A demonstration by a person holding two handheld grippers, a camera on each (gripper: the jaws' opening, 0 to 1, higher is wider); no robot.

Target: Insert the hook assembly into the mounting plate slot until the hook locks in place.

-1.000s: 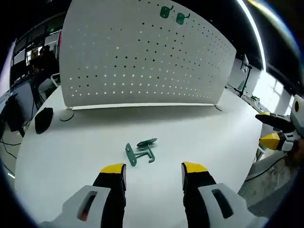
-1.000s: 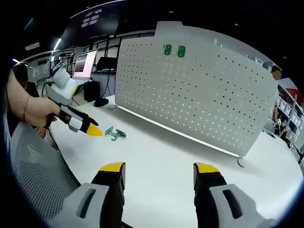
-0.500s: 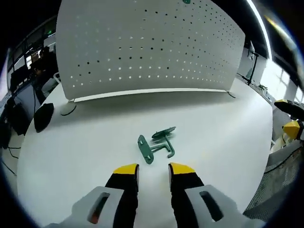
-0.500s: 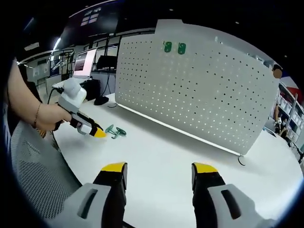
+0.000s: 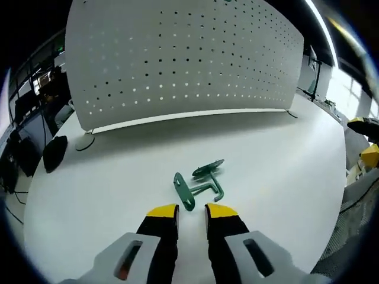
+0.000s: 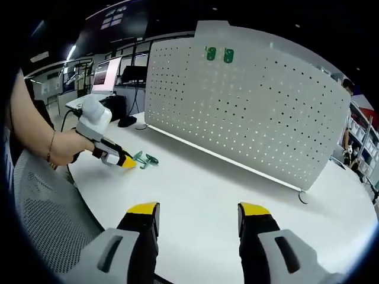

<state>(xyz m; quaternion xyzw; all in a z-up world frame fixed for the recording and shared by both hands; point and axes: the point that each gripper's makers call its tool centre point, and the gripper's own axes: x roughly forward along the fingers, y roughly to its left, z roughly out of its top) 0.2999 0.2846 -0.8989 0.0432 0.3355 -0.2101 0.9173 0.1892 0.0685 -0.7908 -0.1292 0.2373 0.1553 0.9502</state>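
In the right gripper view, a hand (image 6: 65, 148) at far left holds the left gripper (image 6: 127, 163), its yellow tips just short of the green hook assembly (image 6: 144, 160) on the white table (image 6: 201, 195). In the left gripper view, the left gripper (image 5: 191, 212) has its jaws nearly together, a narrow gap between them, gripping nothing; the hook assembly (image 5: 198, 183) lies directly ahead of the tips. The perforated mounting plate (image 5: 177, 59) stands upright beyond it. The right gripper (image 6: 198, 210) hovers with jaws wide apart, empty, well away from the hook assembly. Two green hooks (image 6: 218, 55) hang near the plate's upper edge.
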